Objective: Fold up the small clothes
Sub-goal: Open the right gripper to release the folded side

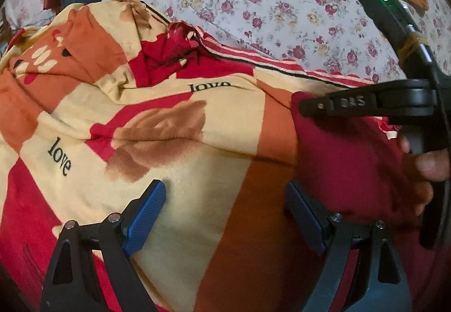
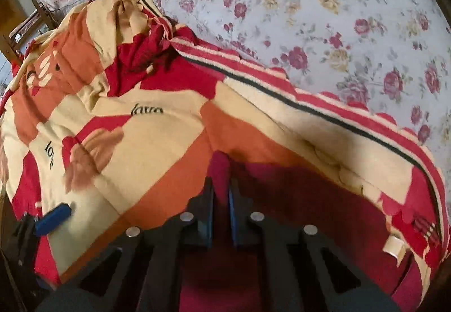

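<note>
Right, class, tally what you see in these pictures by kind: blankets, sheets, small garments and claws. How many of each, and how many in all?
patterned blanket: 1
floral sheet: 1
red garment: 1
claws: 2, the left claw and the right claw
total: 5

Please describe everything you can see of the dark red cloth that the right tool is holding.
The dark red cloth is plain, with no print, and looks soft and matte like knit or fleece. It lies crumpled on the patterned blanket, close to that blanket's striped edge. The right tool is shut on one raised fold of it, which stands up pinched between the blue pads. In the left wrist view the cloth spreads under the right tool, and the open left tool is beside it, not gripping it. Its full shape is hidden.
</note>
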